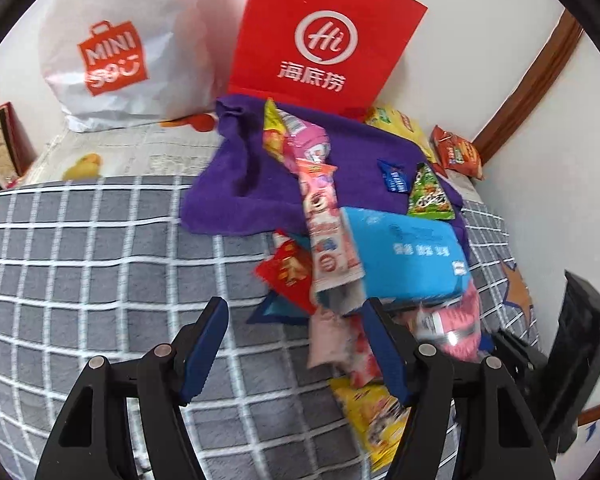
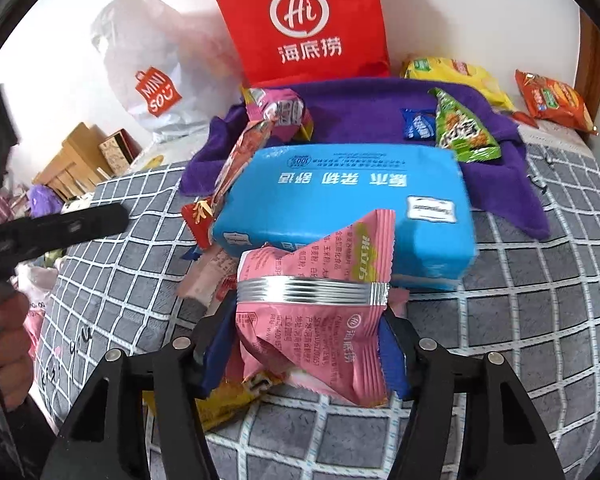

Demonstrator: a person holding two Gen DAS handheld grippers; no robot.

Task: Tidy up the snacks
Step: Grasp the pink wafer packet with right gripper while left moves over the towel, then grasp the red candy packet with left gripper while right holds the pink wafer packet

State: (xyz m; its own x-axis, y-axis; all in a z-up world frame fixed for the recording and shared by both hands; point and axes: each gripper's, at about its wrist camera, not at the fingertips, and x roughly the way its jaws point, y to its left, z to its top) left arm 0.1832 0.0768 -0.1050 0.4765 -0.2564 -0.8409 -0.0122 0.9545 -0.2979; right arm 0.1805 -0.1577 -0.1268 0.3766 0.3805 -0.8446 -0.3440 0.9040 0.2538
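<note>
A pile of snack packets lies on a grey checked bed cover [image 1: 100, 248], partly on a purple towel [image 1: 360, 148]. A blue tissue pack [image 2: 340, 208] sits in the pile's middle; it also shows in the left wrist view [image 1: 404, 256]. My right gripper [image 2: 304, 344] is shut on a pink snack packet [image 2: 312, 320] and holds it just in front of the tissue pack. That packet shows in the left wrist view [image 1: 452, 332]. My left gripper [image 1: 296, 344] is open and empty, at the pile's near left edge. A green triangular packet [image 2: 464, 128] and a small blue packet [image 2: 418, 126] lie on the towel.
A red Haidilao paper bag [image 1: 324, 36] and a white Miniso bag [image 1: 112, 52] stand against the wall at the back. Yellow [image 2: 456, 76] and orange [image 2: 556, 100] packets lie at the back right. Cardboard boxes [image 2: 80, 160] stand at the left.
</note>
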